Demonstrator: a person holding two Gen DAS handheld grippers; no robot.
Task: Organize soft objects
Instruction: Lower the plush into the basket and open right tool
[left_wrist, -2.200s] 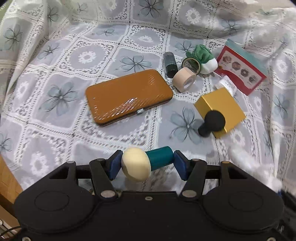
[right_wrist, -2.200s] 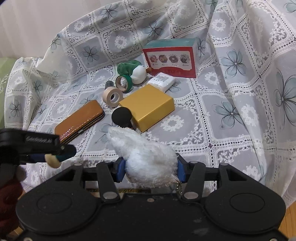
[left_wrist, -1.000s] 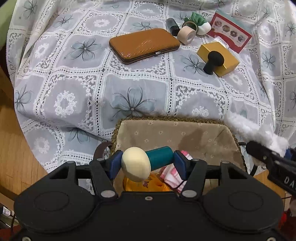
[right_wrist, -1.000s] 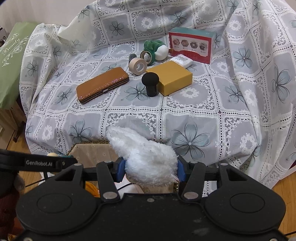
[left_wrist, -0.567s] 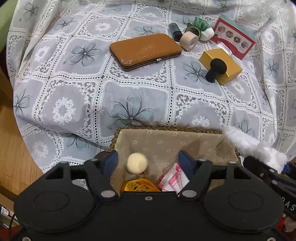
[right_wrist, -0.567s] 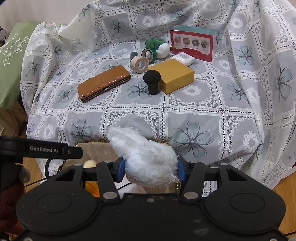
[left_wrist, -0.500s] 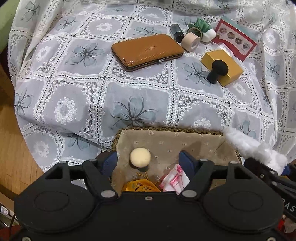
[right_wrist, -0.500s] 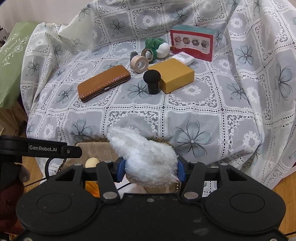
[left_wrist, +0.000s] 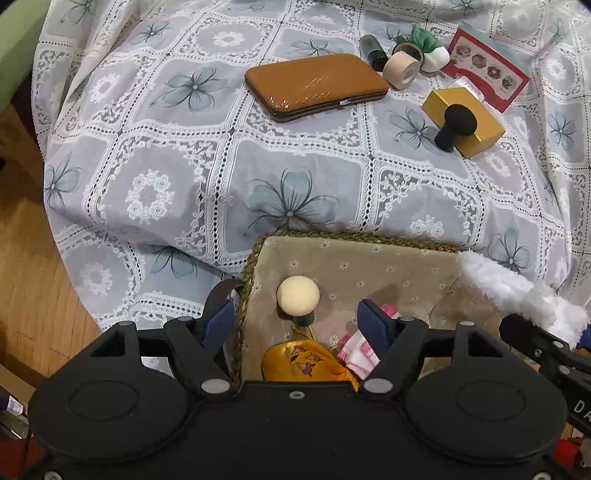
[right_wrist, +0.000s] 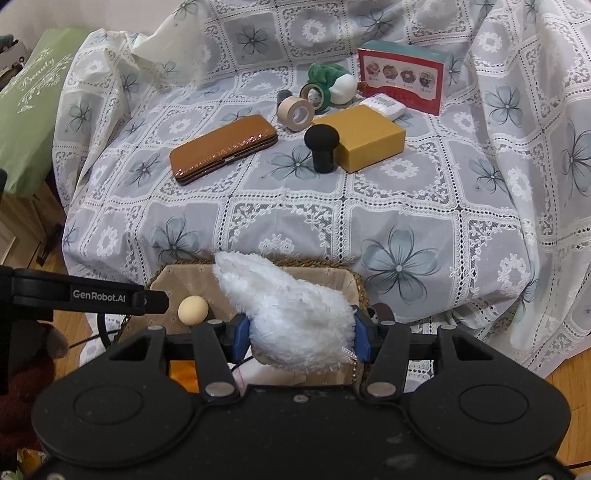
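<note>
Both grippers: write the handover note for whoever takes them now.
Left gripper: open, empty, over the lined basket.
Right gripper: shut on the white fluffy toy, above the basket.
Done: cream-headed sponge is in the basket with a yellow pouch and a pink item.
Left: drop the fluffy toy in; black sponge and green-white plush remain on the cloth.

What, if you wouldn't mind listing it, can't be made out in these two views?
- Basket bottom: both views, covered by the gripper bodies.
- Yellow pouch and pink item: left view, partly hidden.
- Red box print: too small.
- White plush form: right view, lower part behind the right gripper.
</note>
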